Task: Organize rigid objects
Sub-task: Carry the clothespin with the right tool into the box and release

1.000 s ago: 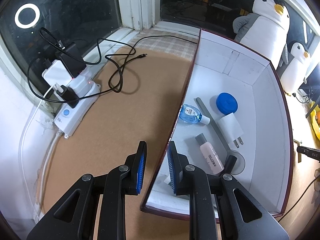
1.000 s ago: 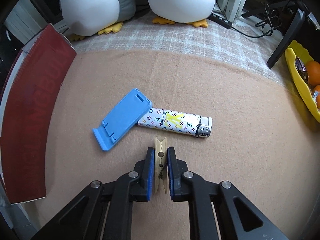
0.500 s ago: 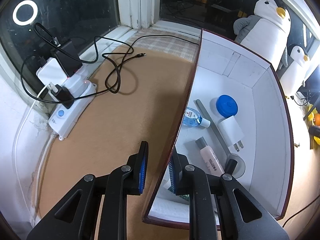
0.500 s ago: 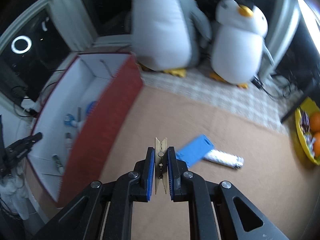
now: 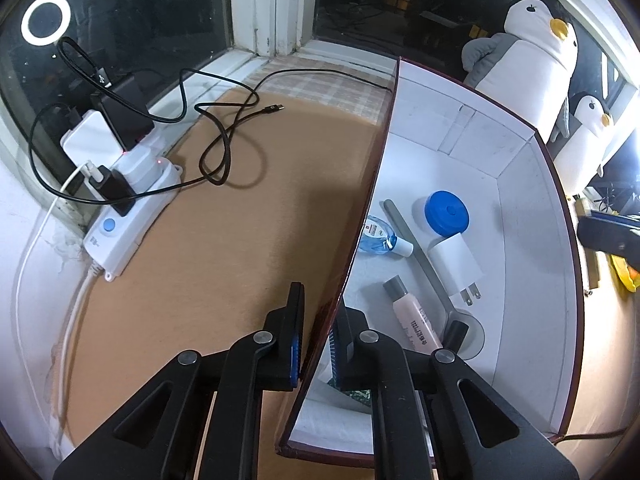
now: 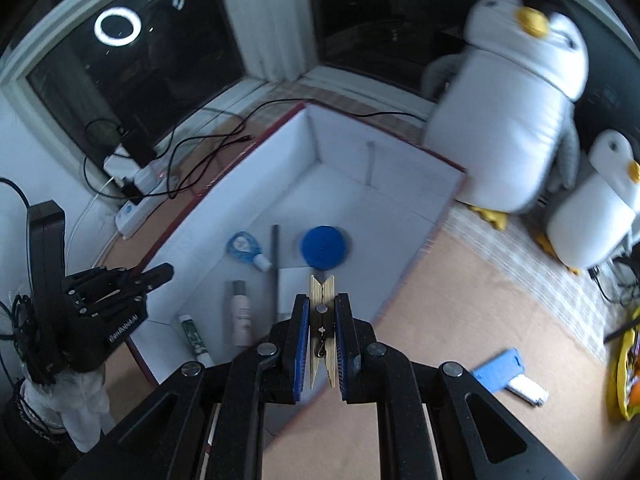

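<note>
My left gripper (image 5: pixel 316 336) straddles the near left wall of the box (image 5: pixel 532 248), one pad outside on the red face and one inside against the white lining; its jaws have just been closing and now pinch that wall. My right gripper (image 6: pixel 322 340) holds a wooden clothespin (image 6: pixel 322 320) upright between its blue pads, jaws narrow and pressed on the wood, hanging above the near right part of the box.

Inside the box, on its white floor, lie a blue round lid (image 5: pixel 447 213) toward the middle, a white plug adapter (image 5: pixel 454 264) just beside it on the near side, a small clear blue bottle (image 5: pixel 380 235) against the left wall, a long grey strip (image 5: pixel 412 248) running between the bottle and the adapter, and a pale pink tube (image 5: pixel 414 322) near my left pads. A small green-printed tube (image 6: pixel 194 338) lies in the near left corner.

On the brown table mat (image 5: pixel 208 264), right of the box, a blue phone stand (image 6: pixel 498 368) lies touching a patterned lighter (image 6: pixel 528 391), both blurred. Two plush penguins (image 6: pixel 508 120) stand at the far right edge. A white power strip (image 5: pixel 128 216) with black cables sits at the far left edge by the window.
</note>
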Demonstrator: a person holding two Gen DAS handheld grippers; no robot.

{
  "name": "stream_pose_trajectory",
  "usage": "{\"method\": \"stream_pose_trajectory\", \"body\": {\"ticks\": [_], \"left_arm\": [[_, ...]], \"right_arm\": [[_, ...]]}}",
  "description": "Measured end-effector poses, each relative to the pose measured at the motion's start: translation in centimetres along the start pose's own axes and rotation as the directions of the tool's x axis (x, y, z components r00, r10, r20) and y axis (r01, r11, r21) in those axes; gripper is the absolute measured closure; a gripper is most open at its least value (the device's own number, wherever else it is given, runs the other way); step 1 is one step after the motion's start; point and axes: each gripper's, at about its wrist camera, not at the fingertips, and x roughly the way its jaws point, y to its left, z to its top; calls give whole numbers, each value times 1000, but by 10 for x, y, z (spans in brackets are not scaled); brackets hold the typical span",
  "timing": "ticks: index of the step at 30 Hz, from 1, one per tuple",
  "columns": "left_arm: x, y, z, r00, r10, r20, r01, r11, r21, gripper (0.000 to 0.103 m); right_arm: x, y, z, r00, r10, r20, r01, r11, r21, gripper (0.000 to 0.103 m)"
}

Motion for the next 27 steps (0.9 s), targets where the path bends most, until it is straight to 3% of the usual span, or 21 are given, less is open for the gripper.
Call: {"method": "stream_pose_trajectory", "body": {"ticks": [14,27], "left_arm": [[2,2,-1,1000,-15,7,15,1000,2,94],[2,2,0,1000,-15,7,15,1000,0,94]], "right_arm": [[67,41,6,991,-11,-132,-1,996,-94,92],[84,44,5,986,-24,-168,5,994,-112,92]]}}
